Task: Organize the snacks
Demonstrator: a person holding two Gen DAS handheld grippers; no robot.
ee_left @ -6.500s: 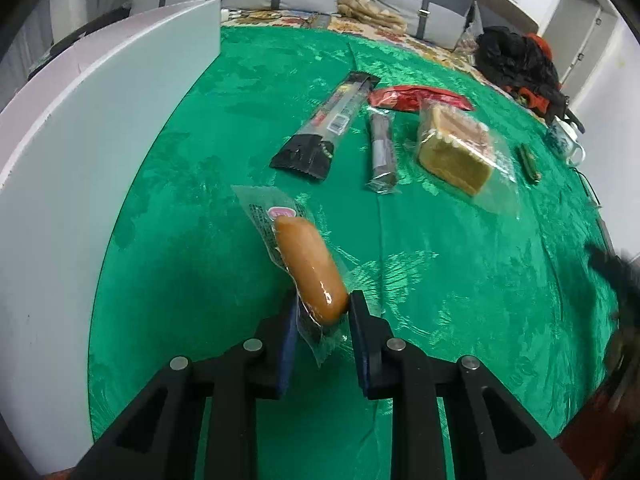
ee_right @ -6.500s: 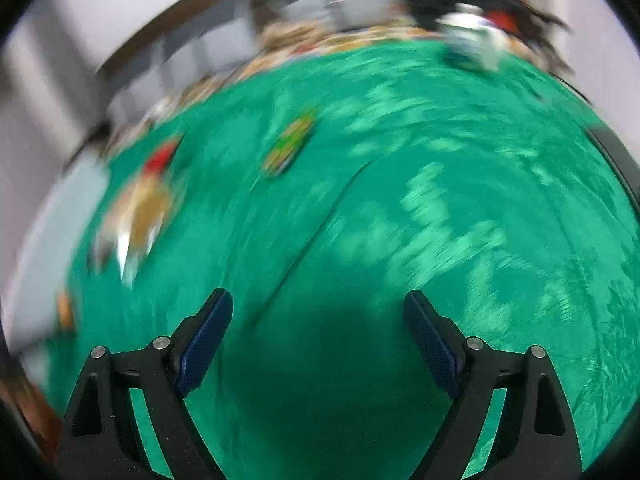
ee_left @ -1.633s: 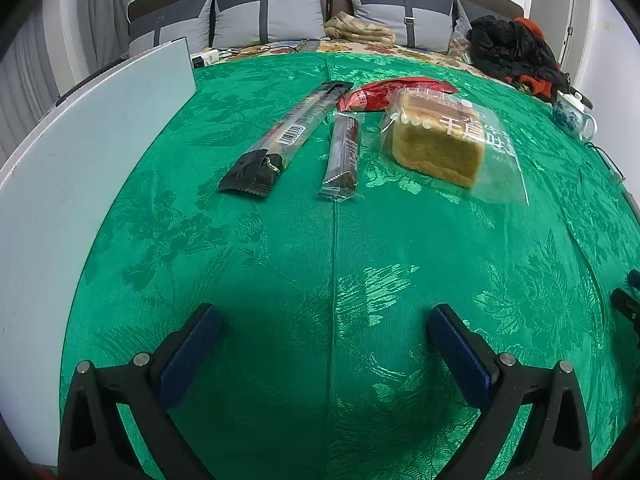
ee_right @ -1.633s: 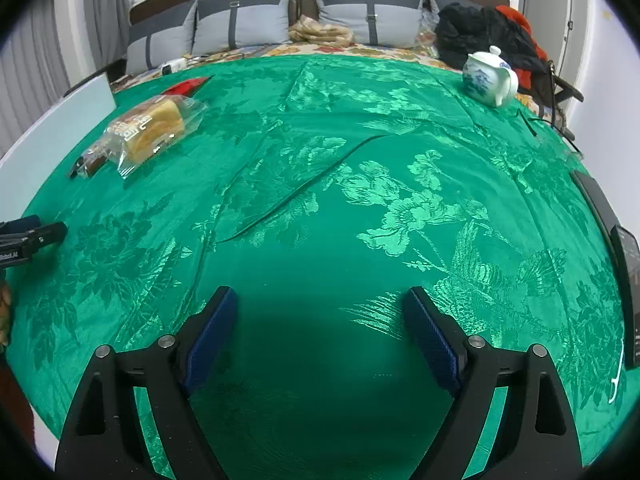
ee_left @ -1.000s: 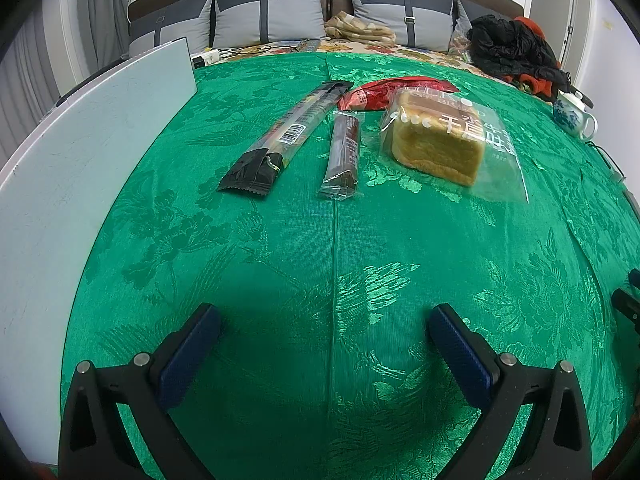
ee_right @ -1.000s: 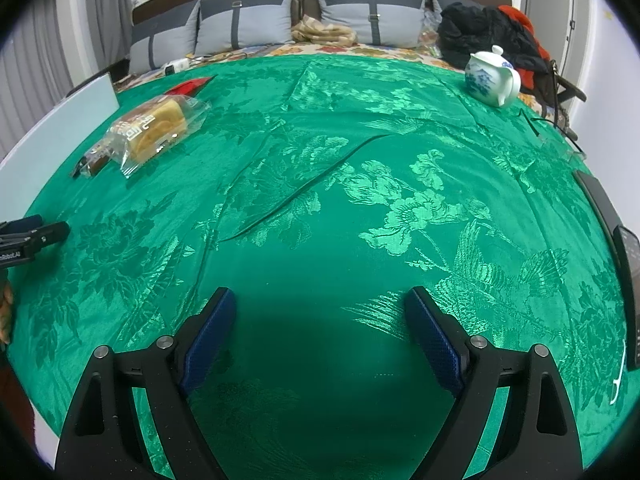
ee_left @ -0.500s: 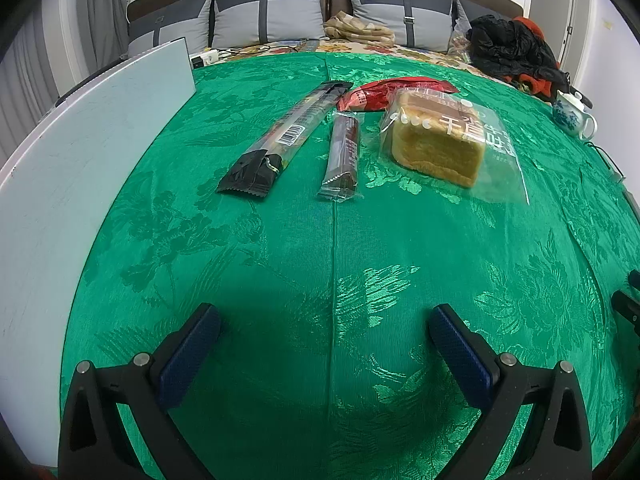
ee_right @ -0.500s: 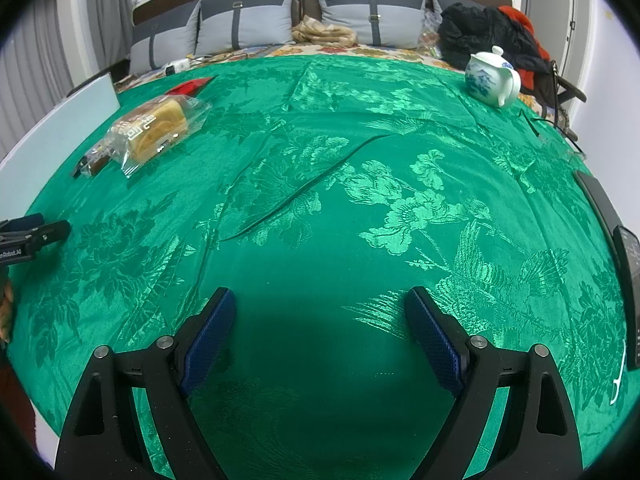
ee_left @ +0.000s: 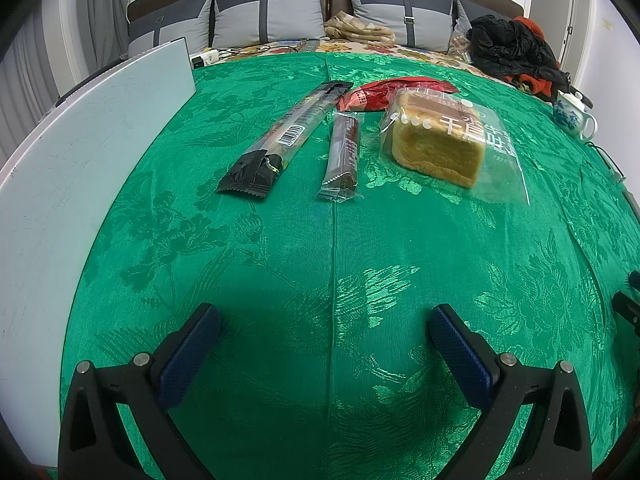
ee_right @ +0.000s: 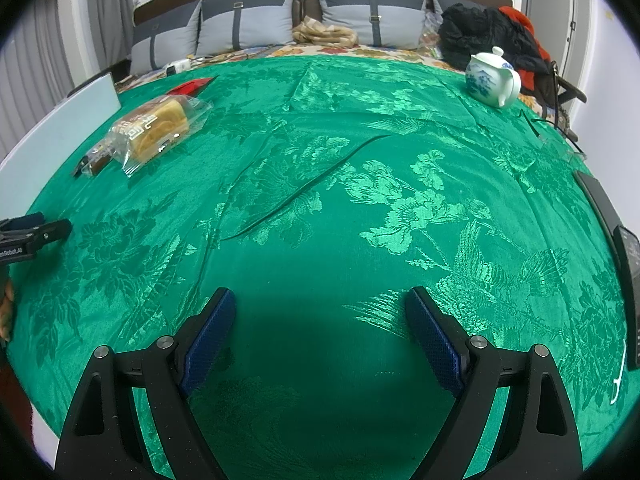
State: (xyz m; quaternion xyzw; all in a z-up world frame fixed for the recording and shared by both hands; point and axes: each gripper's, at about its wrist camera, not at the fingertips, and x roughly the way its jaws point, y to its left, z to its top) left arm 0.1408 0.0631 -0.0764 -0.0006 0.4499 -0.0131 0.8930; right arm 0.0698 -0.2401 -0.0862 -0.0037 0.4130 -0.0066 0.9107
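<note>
In the left wrist view a row of snacks lies on the green cloth (ee_left: 336,248): a long black packet (ee_left: 285,138), a short dark bar (ee_left: 344,158), a red packet (ee_left: 384,92) behind them, and bagged bread (ee_left: 440,144) on the right. My left gripper (ee_left: 324,330) is open and empty, well short of the row. My right gripper (ee_right: 320,312) is open and empty over bare cloth. The right wrist view shows the bread (ee_right: 154,130) and the red packet (ee_right: 188,87) far left.
A white board (ee_left: 60,184) stands along the left edge of the table. A white-and-blue teapot (ee_right: 494,78) sits at the far right. A dark device (ee_right: 616,220) lies at the right edge. Pillows and dark clothes lie behind the table.
Since 6.5 s ago my left gripper has let go of the bagged sausage bun, which is out of view. Over the last second nothing has visibly moved.
</note>
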